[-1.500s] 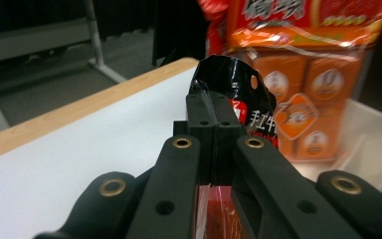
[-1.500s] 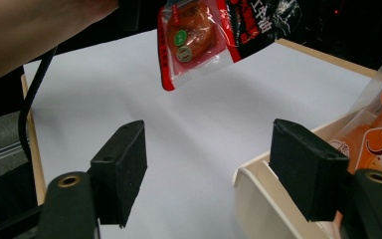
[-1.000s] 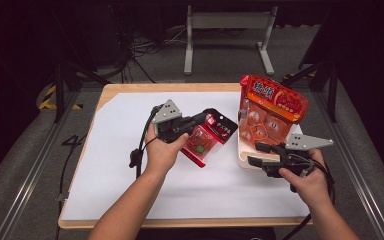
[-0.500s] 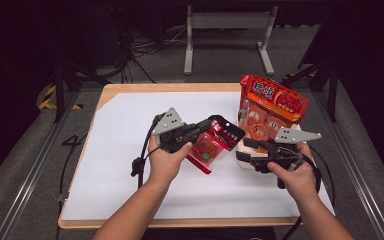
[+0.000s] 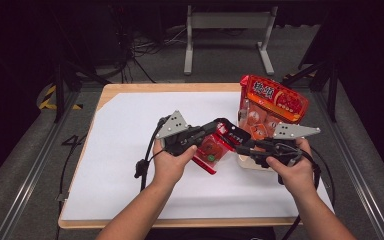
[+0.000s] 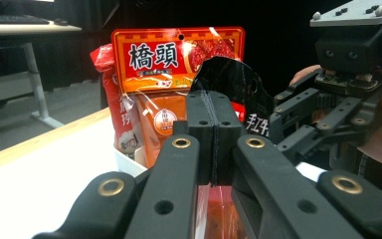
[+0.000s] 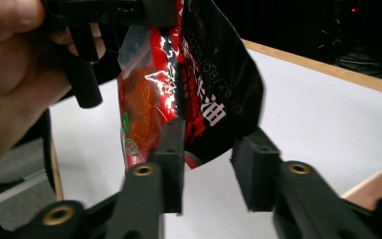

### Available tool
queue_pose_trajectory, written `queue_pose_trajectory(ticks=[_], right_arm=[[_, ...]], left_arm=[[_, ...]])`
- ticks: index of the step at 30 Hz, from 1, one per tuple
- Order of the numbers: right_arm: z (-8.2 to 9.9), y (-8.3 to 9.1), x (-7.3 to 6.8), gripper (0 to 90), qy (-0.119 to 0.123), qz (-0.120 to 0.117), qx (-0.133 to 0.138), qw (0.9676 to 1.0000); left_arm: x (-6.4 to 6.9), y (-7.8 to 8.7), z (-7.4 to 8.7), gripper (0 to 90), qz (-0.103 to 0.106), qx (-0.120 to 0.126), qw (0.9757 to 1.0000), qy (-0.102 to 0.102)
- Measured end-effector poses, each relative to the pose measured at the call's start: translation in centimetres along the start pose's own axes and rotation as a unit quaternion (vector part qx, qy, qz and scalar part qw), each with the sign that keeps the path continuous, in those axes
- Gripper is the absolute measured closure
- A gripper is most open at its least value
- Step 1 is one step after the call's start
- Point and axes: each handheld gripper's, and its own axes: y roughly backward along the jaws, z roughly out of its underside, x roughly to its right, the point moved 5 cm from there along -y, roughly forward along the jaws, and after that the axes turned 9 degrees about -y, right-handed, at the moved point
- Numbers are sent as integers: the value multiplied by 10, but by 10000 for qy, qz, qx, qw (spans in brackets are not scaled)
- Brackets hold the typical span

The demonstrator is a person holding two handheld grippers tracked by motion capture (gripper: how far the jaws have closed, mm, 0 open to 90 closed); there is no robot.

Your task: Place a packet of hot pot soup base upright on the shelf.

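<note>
My left gripper (image 5: 222, 127) is shut on a small red and black sauce packet (image 5: 209, 150) and holds it above the white sheet. In the left gripper view its pads (image 6: 214, 134) pinch the packet (image 6: 235, 84) below the black top flap. My right gripper (image 5: 241, 148) reaches in from the right. Its jaws have just been closing, and in the right gripper view they (image 7: 214, 167) still stand apart. The packet's black flap (image 7: 214, 89) hangs between them, close to the left pad (image 7: 173, 149) and clear of the other. Open.
A large orange bag of packets (image 5: 272, 100) stands in a low white box (image 5: 252, 163) at the right of the wooden table. White paper (image 5: 125, 150) covers the tabletop. A metal stand (image 5: 227, 35) stands on the floor beyond the table.
My right gripper has moved left from beside the white box up to the packet's black end. The left hand has kept the packet almost in place.
</note>
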Motion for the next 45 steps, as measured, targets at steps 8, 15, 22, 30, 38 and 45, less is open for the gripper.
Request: queue_pose_trajectory(ticks=[8, 15, 22, 30, 38, 45], right_arm=[[-5, 10, 3, 900, 299, 176, -5, 9994], [-12, 16, 1, 900, 497, 366, 156, 9980], [-19, 23, 1, 900, 796, 671, 198, 9944], [-28, 37, 5, 900, 965, 912, 340, 9906], [-33, 49, 9, 900, 1193, 1196, 449, 9846], [-35, 58, 13, 900, 1302, 1387, 529, 9803]], left_arm=[[3, 0, -1, 895, 124, 44, 9999, 70], [4, -1, -5, 894, 157, 133, 9998, -1], [4, -5, -6, 887, 222, 213, 9995, -40], [1, -15, -2, 875, 295, 93, 9995, 19], [3, -30, -2, 881, 291, -26, 9995, -102], [3, -41, -6, 876, 290, -48, 9994, -158]])
